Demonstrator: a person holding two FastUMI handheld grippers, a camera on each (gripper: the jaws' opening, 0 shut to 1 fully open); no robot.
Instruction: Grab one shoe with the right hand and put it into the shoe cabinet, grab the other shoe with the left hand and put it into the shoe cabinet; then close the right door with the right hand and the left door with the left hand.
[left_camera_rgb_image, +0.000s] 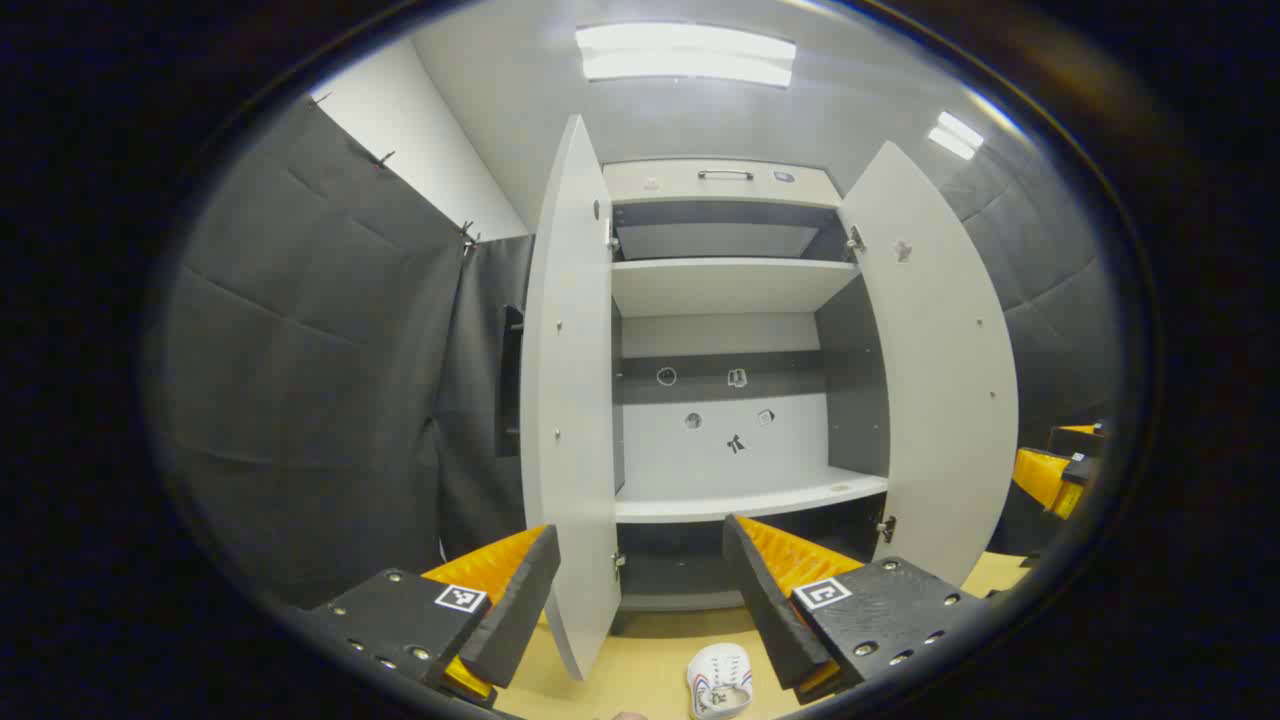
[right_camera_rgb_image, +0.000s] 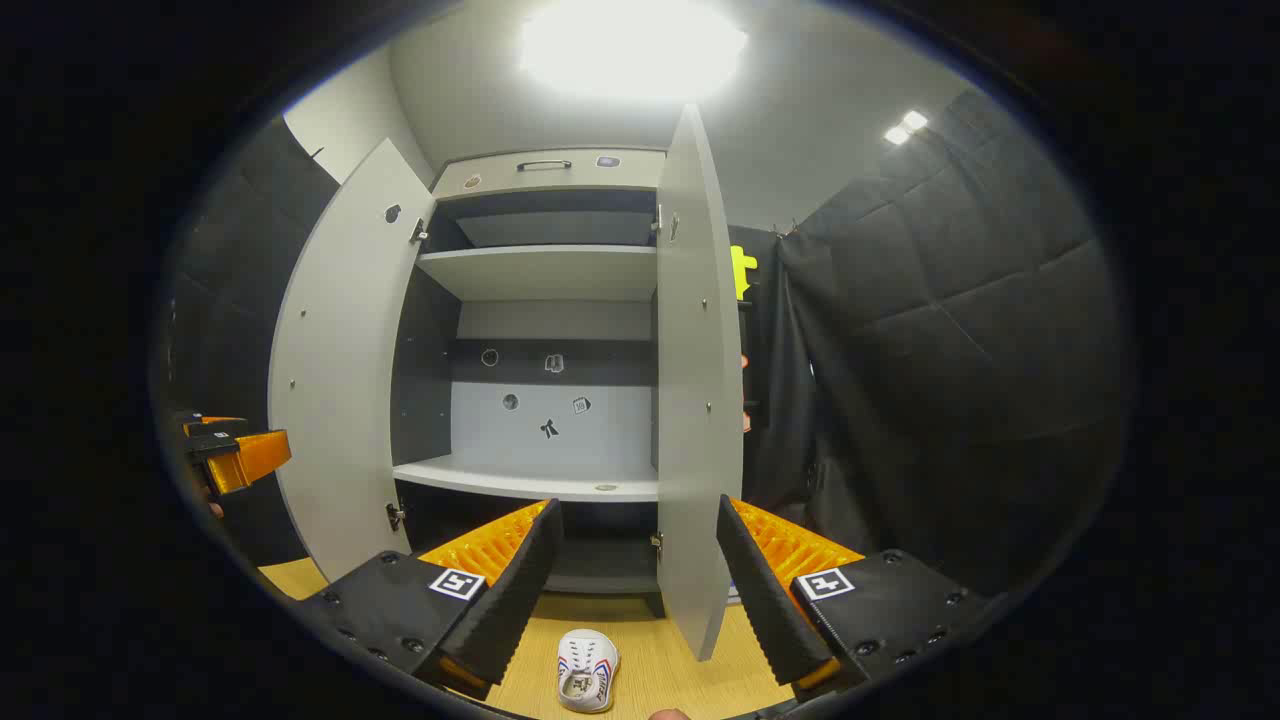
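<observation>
Hovering wide open, empty: left gripper (left_camera_rgb_image: 640, 600), right gripper (right_camera_rgb_image: 635, 590) | shoe cabinet (left_camera_rgb_image: 725, 290) doors open | white shoe (right_camera_rgb_image: 587, 670) on floor (label unreadable)

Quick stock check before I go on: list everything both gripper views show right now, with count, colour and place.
Shoe cabinet: one, light grey with darker inside, straight ahead; the shelves in view hold no shoe.
Left door: one, light grey, swung open.
Right door: one, light grey, swung open.
Shoe: one, white with red and blue stripes, on the floor before the cabinet.
Floor: pale wood, under the cabinet.
Ceiling lights: bright panels overhead.
Left gripper: one, open, holding nothing, low in the left gripper view.
Right gripper: one, open, holding nothing, above the shoe in the right gripper view.
</observation>
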